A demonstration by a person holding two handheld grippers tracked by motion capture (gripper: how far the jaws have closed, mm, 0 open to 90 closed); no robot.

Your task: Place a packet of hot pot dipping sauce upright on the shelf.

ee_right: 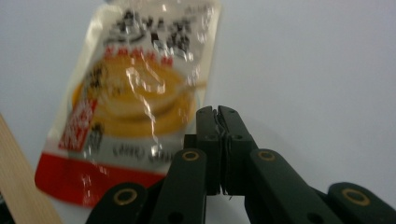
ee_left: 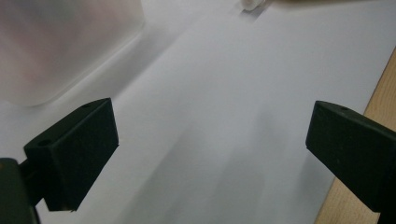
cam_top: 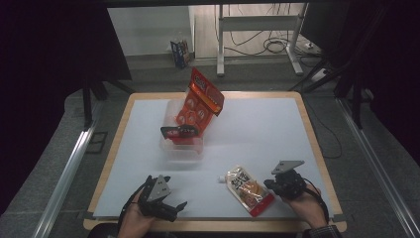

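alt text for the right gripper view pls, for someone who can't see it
The right gripper has its black jaws shut with nothing between them, beside a glossy spouted food pouch lying flat on the white table. The table's wooden edge shows at lower left.

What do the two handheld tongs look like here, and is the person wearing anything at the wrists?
Both the left tongs and right tongs are black, each topped by a grey three-cornered plate. The right gripper view shows brass-coloured rivets on linked bars. A dark cable trails from each, and a patterned sleeve cuff shows at the right wrist.
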